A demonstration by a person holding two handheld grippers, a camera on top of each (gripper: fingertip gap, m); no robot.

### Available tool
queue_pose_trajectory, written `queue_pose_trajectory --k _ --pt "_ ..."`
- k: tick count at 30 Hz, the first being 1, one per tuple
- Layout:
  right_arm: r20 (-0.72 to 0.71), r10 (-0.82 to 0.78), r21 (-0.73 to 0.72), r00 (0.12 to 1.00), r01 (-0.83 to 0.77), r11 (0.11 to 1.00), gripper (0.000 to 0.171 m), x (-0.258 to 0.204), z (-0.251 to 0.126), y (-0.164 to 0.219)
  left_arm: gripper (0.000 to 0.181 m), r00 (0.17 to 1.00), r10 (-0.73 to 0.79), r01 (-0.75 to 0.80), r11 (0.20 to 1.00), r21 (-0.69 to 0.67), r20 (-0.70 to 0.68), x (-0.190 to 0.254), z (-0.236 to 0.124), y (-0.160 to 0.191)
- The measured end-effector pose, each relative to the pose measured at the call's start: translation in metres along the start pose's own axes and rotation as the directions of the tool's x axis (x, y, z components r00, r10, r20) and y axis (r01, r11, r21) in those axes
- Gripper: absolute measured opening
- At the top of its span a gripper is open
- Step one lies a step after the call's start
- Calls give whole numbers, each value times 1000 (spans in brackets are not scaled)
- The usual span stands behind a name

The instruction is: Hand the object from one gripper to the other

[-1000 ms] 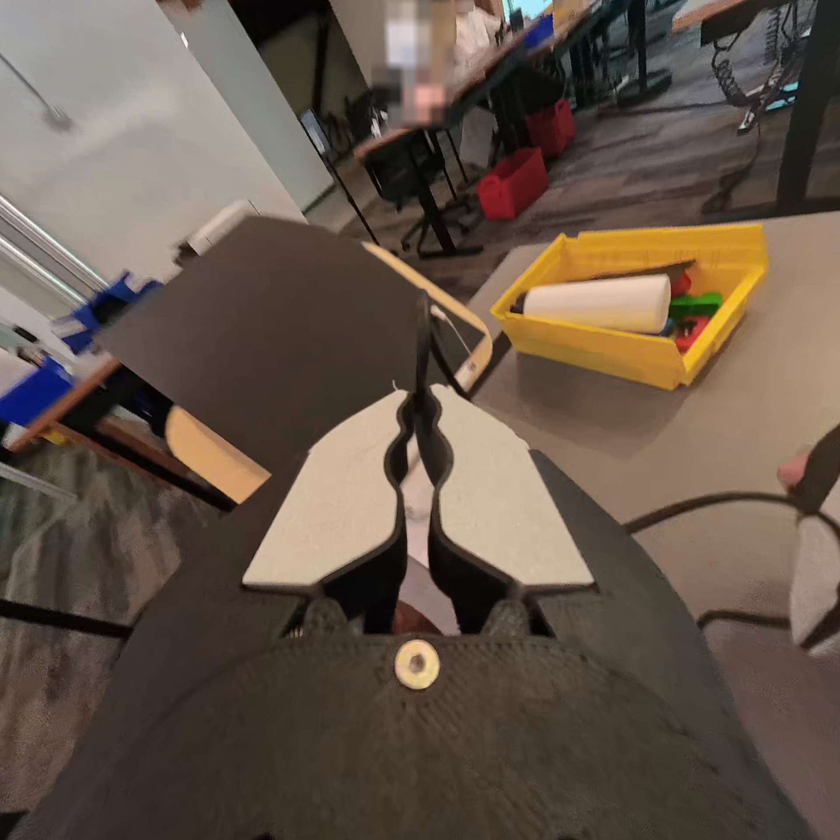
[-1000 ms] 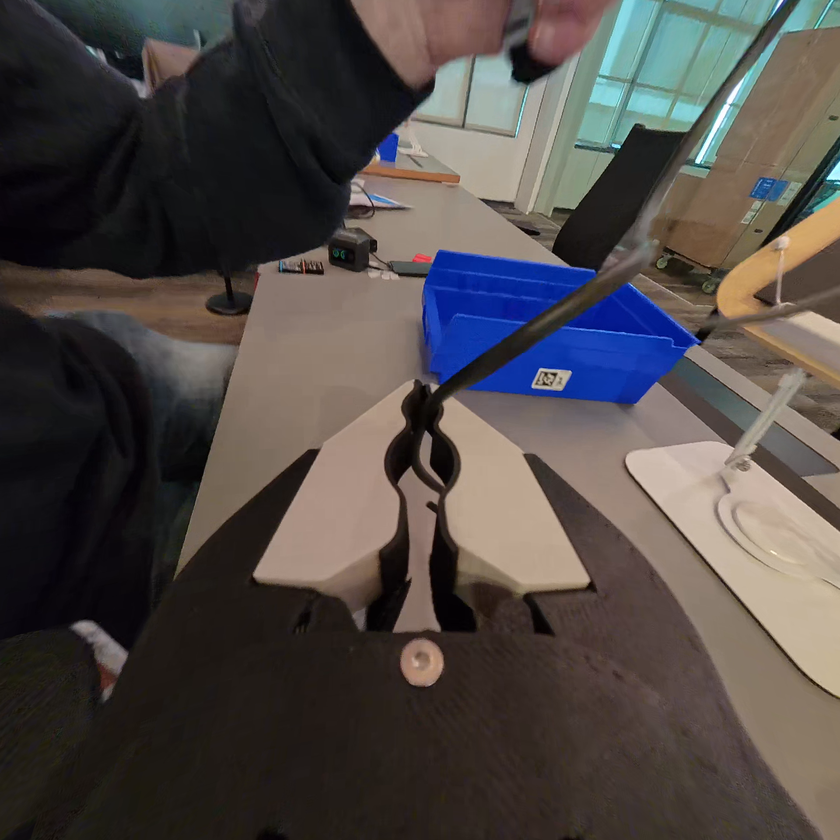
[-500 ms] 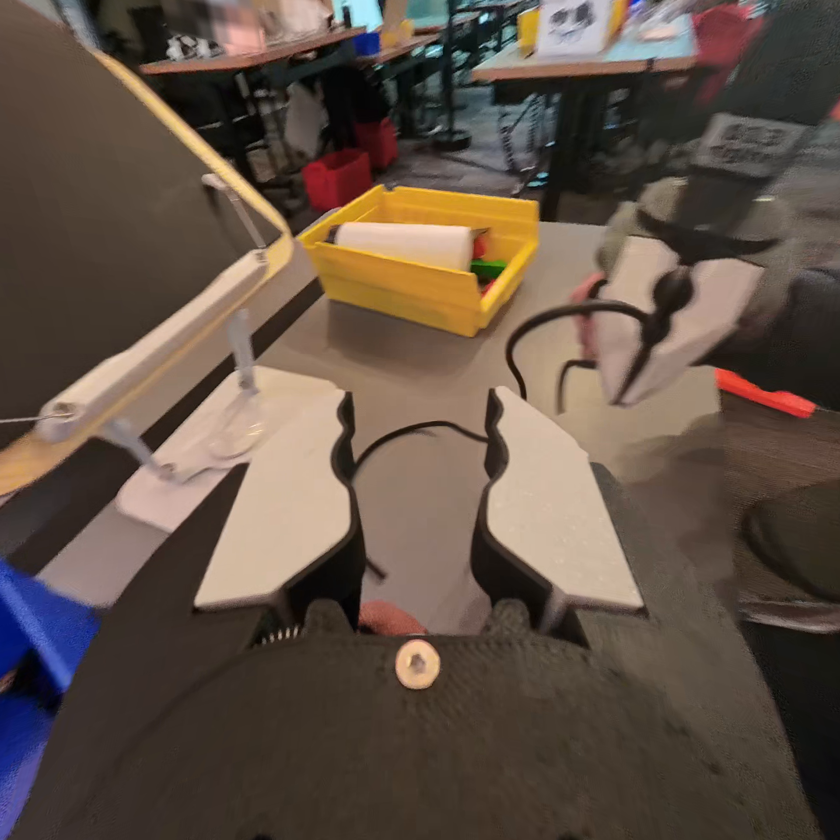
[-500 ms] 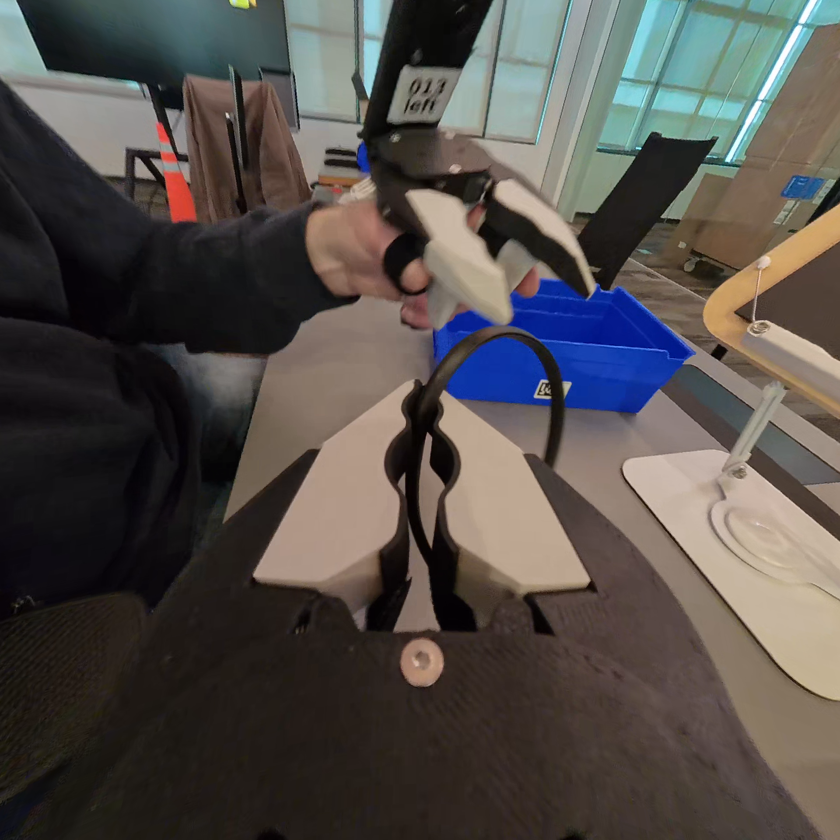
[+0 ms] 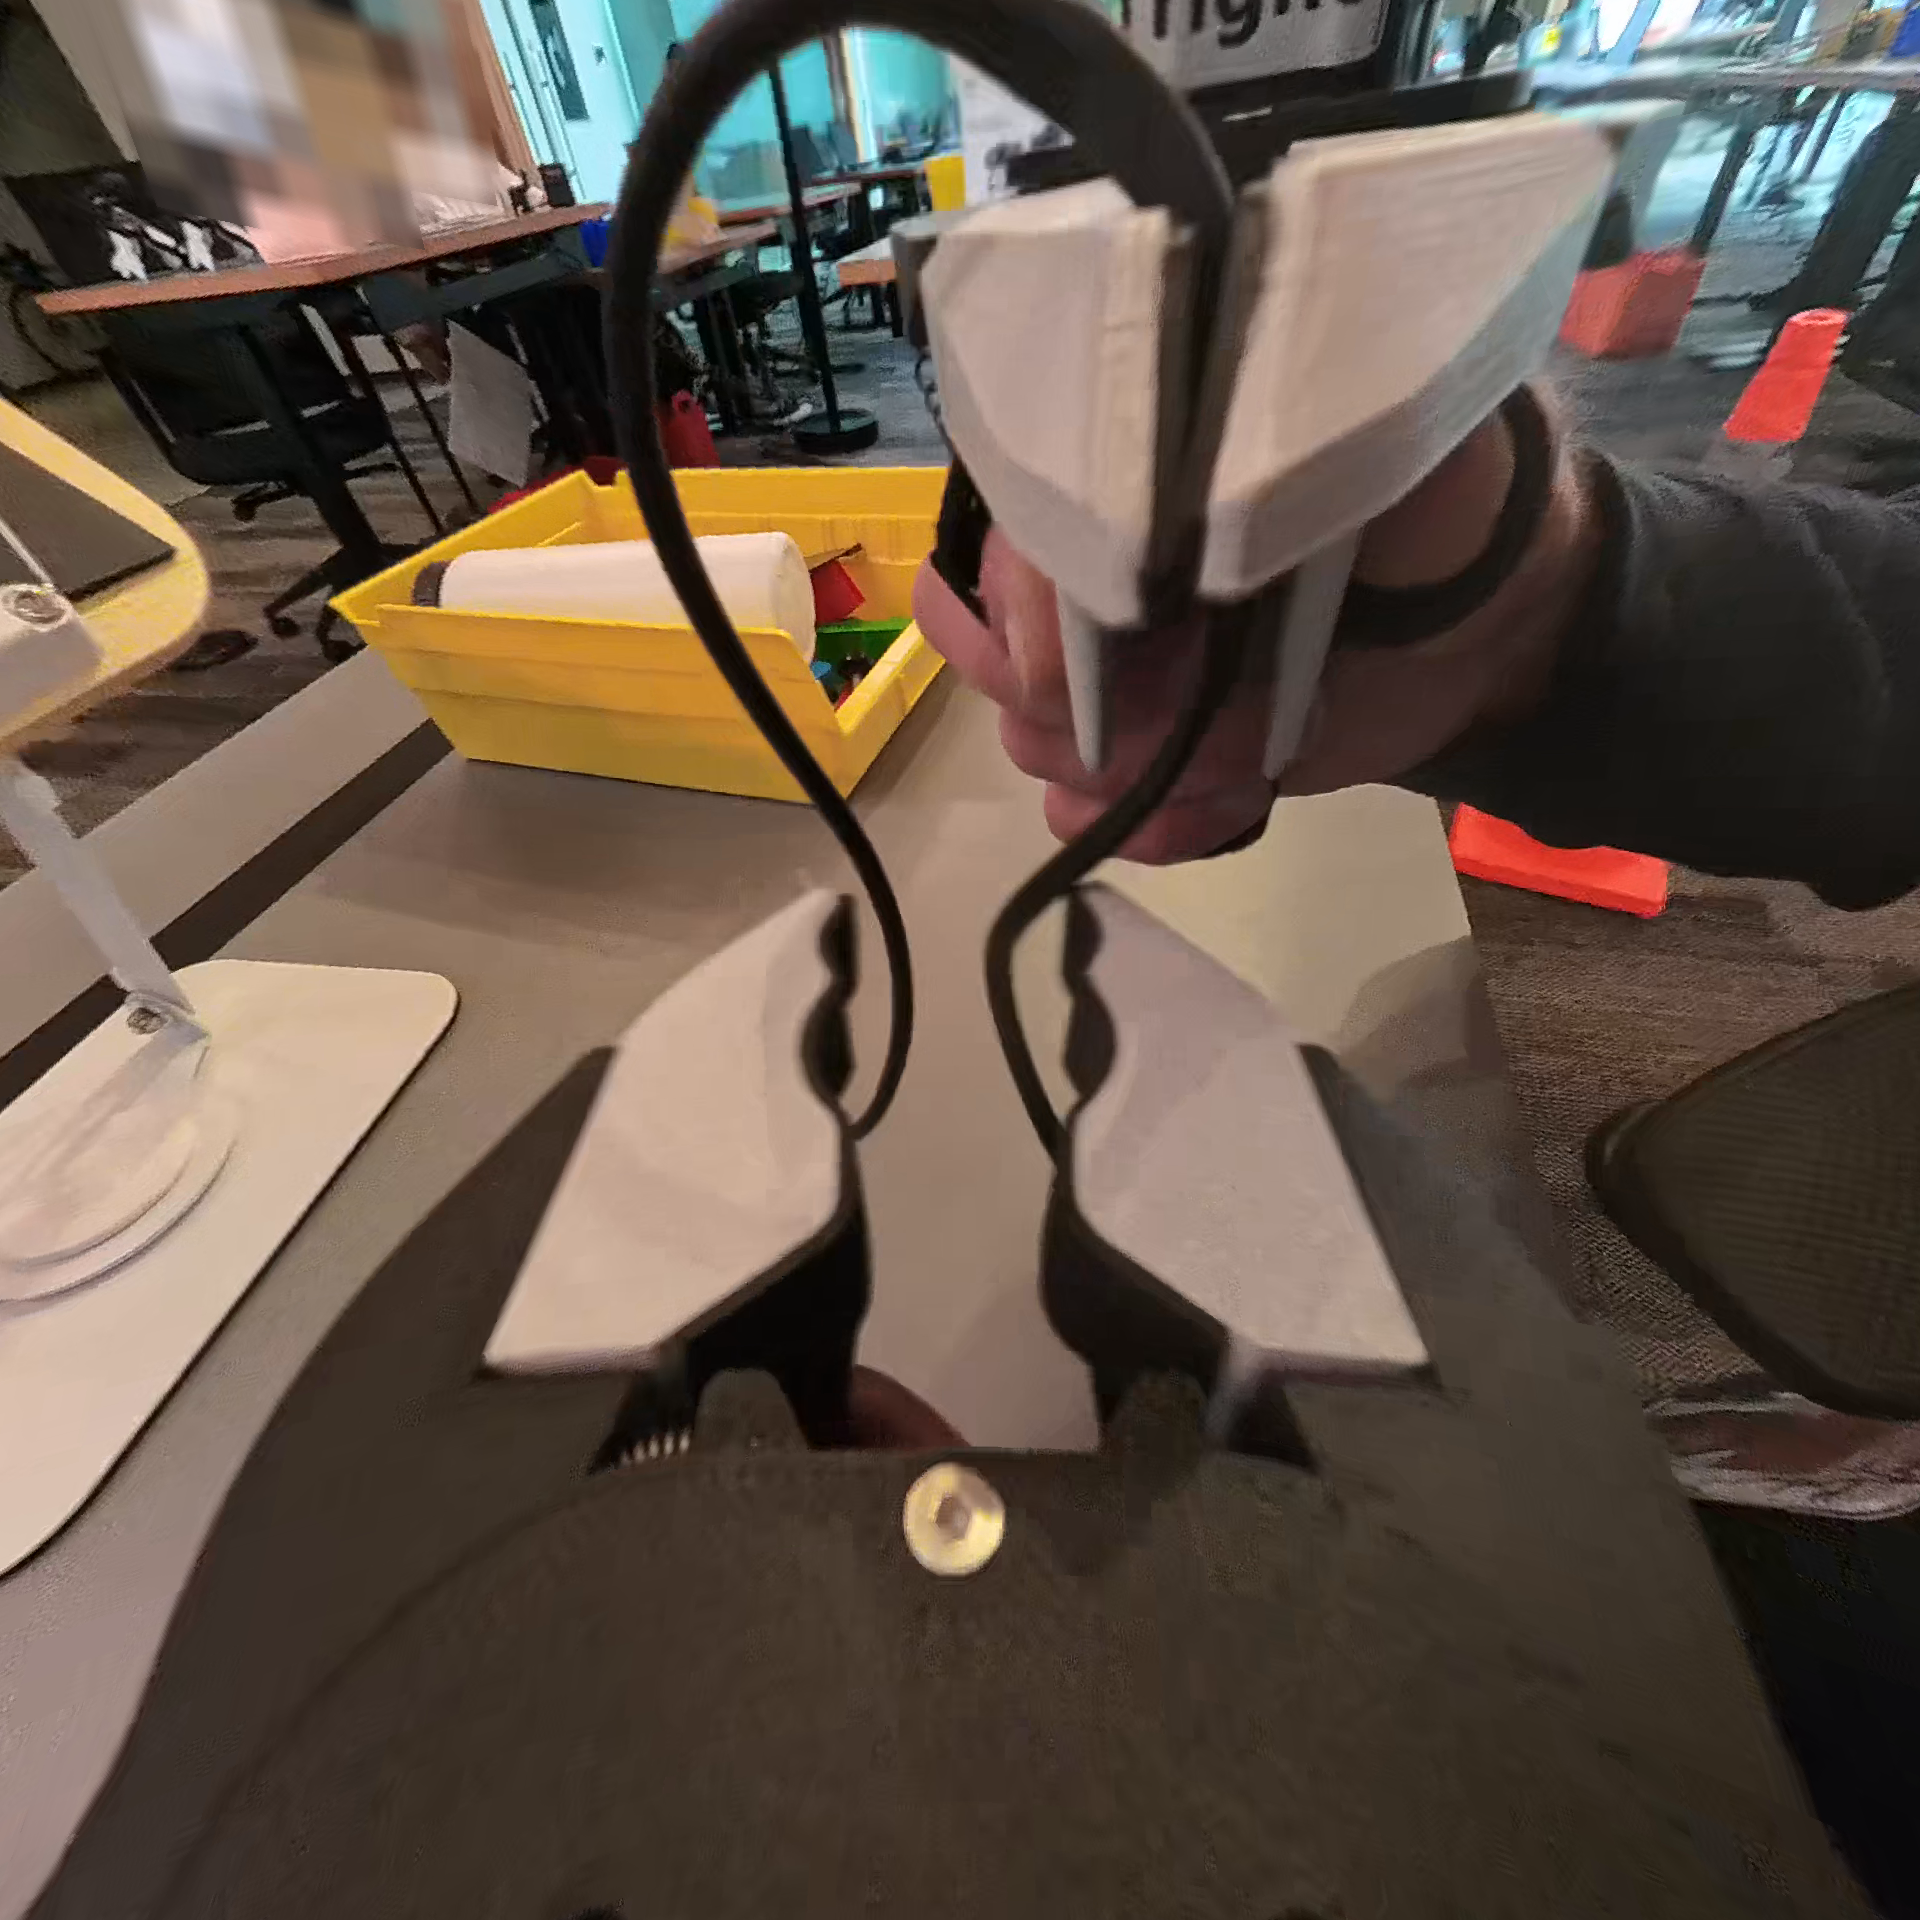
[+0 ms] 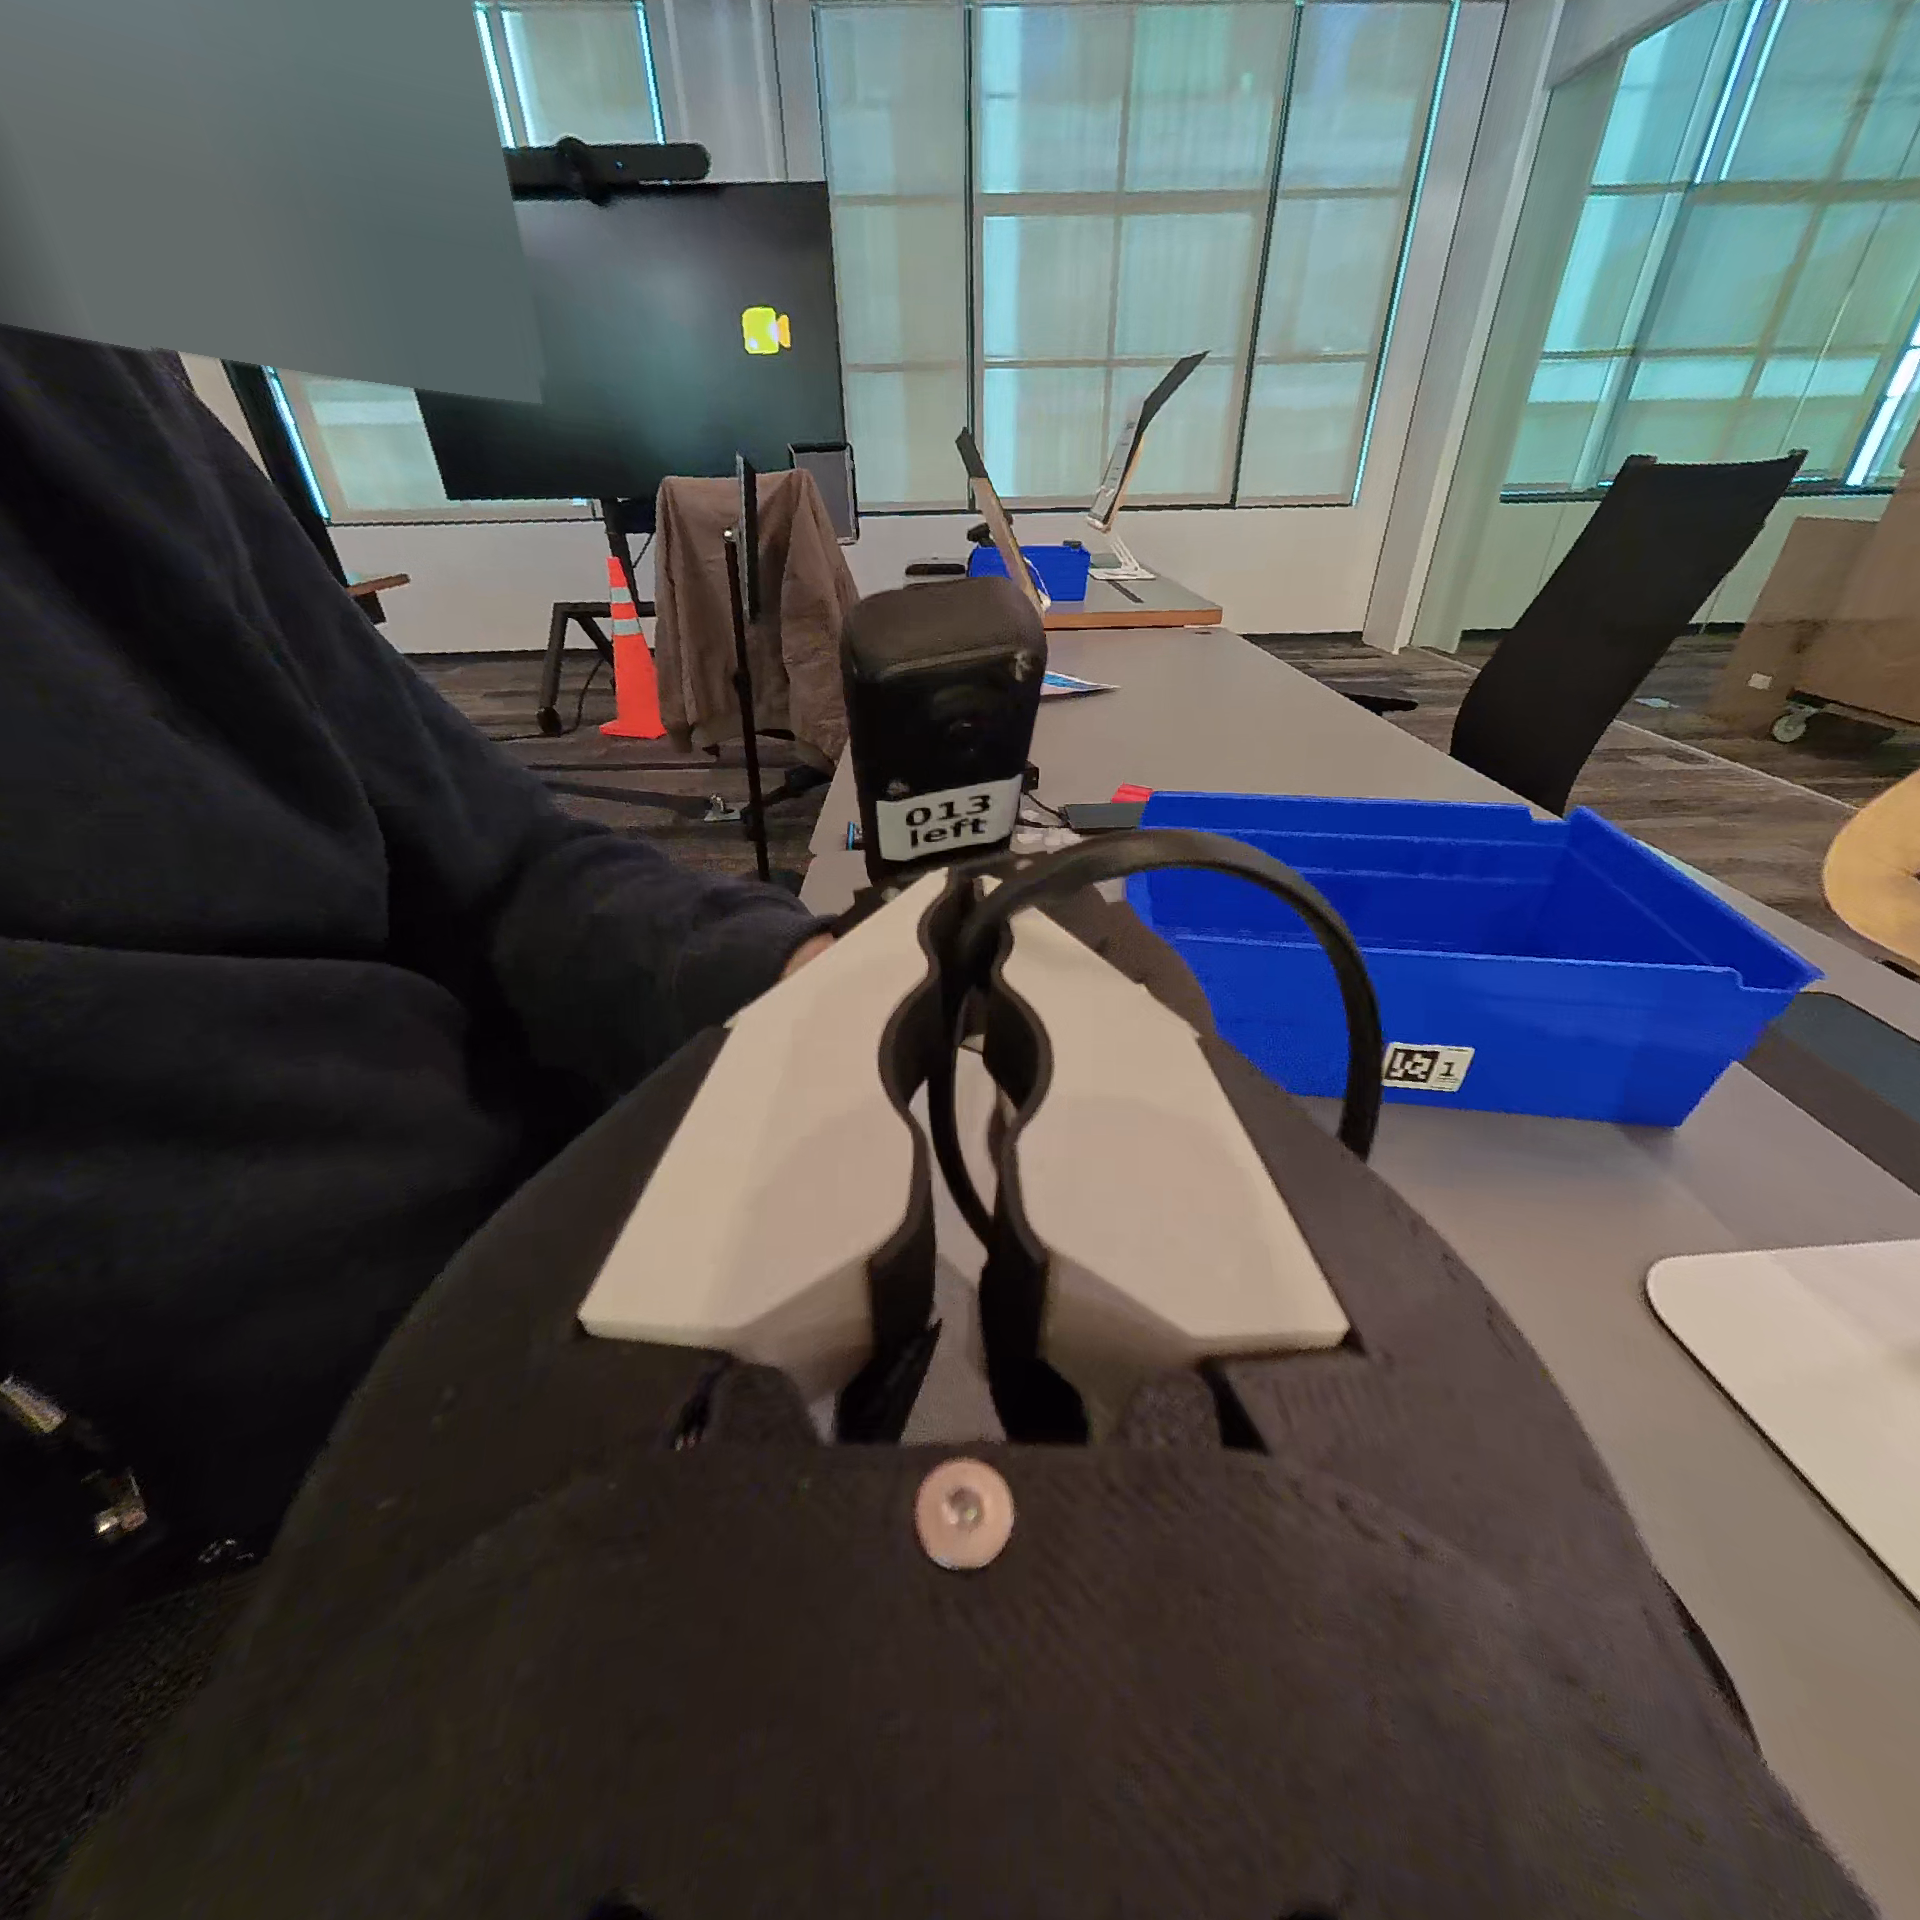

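While the right hand-held gripper (image 6: 961, 935) stays out of it: clamped on the black cable loop (image 5: 665, 416) above the table (image 5: 582, 873) | left hand-held gripper (image 5: 961, 914) agape, both strands between its fingers | step: receiving, judged | next: close left, then release right.

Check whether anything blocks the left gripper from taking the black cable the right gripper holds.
Nothing visible does. The left gripper is open, and two strands of the cable already hang between its fingers. The right gripper is shut on the cable just above.
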State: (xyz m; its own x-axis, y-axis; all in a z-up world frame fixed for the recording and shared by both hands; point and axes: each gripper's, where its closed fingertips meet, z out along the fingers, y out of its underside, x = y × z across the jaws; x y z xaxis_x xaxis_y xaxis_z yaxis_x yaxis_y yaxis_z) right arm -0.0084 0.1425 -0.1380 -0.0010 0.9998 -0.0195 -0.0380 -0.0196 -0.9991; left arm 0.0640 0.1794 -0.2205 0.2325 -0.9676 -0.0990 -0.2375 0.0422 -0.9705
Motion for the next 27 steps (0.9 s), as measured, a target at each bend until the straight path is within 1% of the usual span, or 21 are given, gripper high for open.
queue_pose_trajectory --k 1,2,3,4,5,6,7,8,10,11,13,14,15,16,18,21,22,23,25,27 --pt "7 8 4 1000 -8 1000 0 -1 0 0 21 1000 -12 12 1000 19 -5 0 0 -1" --pt "19 18 11 1000 -18 1000 0 -3 -1 -1 12 1000 -26 26 999 40 -6 0 0 -3" --pt "36 34 22 999 -35 999 0 -5 -3 -2 9 1000 -25 25 998 52 -14 1 0 -4" --pt "49 51 31 997 -53 998 0 -6 -4 -4 13 1000 -10 10 998 55 6 -2 1 -5" --pt "55 59 37 997 -61 997 0 -6 -6 -5 35 999 0 -3 998 66 46 -7 1 -6" --pt "62 60 35 996 -63 997 0 -8 -7 -5 73 997 0 -5 998 68 72 -10 2 -8" --pt "72 63 28 995 -66 997 0 -10 -8 -5 93 995 7 -12 999 47 101 -14 3 -6" --pt "89 70 22 994 -72 997 0 -13 -8 -4 97 993 36 -42 998 49 110 -13 3 -7" --pt "135 85 7 987 -87 996 0 -22 -6 -3 99 996 59 -65 994 92 66 -2 5 -14" --pt "153 90 -4 984 -91 996 0 -26 -4 -2 96 997 61 -65 994 84 43 2 9 -14" --pt "182 98 -19 978 -96 995 0 -33 -2 0 70 996 81 -83 995 63 33 6 15 -10" --pt "189 100 -20 977 -98 995 0 -35 -2 0 52 997 80 -81 994 71 20 8 17 -9" --pt "190 99 -18 977 -97 995 0 -36 -4 -2 19 997 77 -75 993 86 -14 13 17 -10" --pt "179 93 -14 979 -93 996 0 -35 -6 -3 4 998 65 -64 994 85 -16 13 17 -10" --pt "122 99 0 988 -100 995 0 -26 -13 -8 3 998 57 -55 996 68 -18 12 16 -7" --pt "28 114 -2 993 -114 994 0 -10 -28 -9 3 998 62 -62 998 -7 16 3 10 -3" --pt "-22 116 -23 993 -116 993 23 -3 -33 -6 3 998 53 -52 998 -25 24 -1 6 -3" --pt "-66 114 -49 991 -117 992 37 3 -39 -2 3 998 40 -38 998 -41 44 -7 2 -4" --pt "-149 68 -116 986 -86 989 47 10 -50 7 3 998 19 -12 994 -105 61 -17 -5 0" --pt "-265 -53 -254 963 -16 967 54 20 -64 20 2 995 36 -18 982 -189 94 -29 -13 7"
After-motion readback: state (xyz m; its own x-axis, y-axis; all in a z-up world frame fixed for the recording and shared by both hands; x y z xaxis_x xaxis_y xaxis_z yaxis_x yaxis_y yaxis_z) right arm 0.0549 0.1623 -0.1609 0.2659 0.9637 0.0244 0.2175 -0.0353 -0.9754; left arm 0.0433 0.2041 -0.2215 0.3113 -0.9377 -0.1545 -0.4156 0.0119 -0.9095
